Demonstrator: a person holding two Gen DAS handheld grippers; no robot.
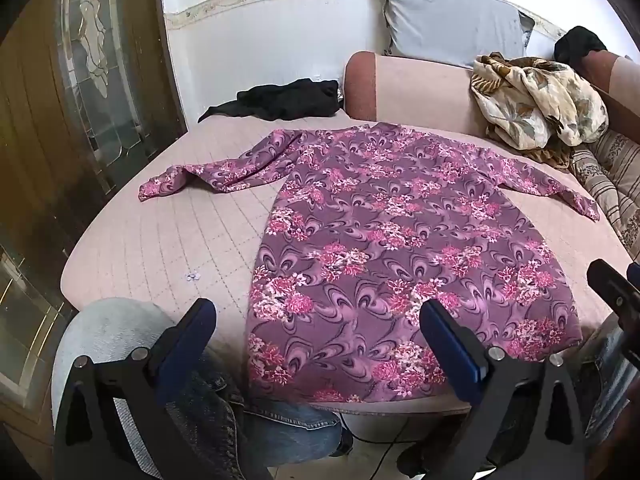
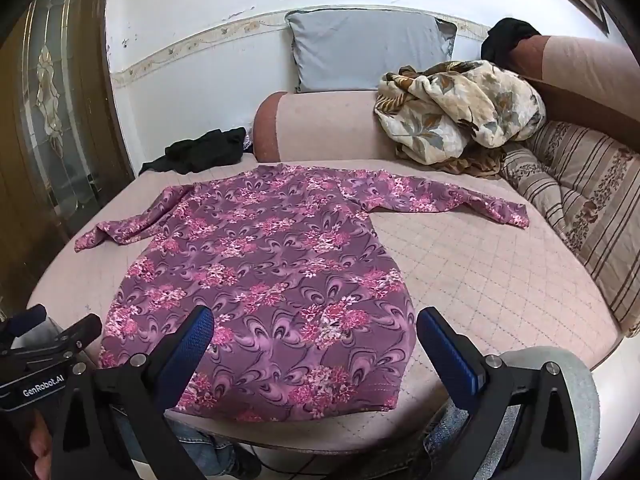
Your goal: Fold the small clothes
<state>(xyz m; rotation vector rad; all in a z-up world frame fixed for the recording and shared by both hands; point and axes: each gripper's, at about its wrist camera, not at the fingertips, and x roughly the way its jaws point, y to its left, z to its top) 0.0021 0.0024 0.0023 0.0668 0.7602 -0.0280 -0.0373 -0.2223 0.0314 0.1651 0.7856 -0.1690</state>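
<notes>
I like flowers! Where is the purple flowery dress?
The purple flowery dress lies flat on the pink bed, ahead of both grippers, below the grey pillow.

**What you can't really see here**

The floral garment (image 1: 384, 248) hangs over the near edge of the bed (image 1: 160, 248), so its hem drops out of sight in both views. In the left wrist view the left gripper (image 1: 316, 328) covers part of the lower fabric, and the right gripper (image 1: 612, 292) is mostly chopped off by the frame edge. The dark cloth (image 1: 280, 100) at the far end is too bunched to tell what it is. The patterned blanket (image 2: 460, 108) hides whatever's under it. The person's jeans (image 2: 208, 448) only peek out below the bed, with the rest hidden behind gripper hardware.
</notes>
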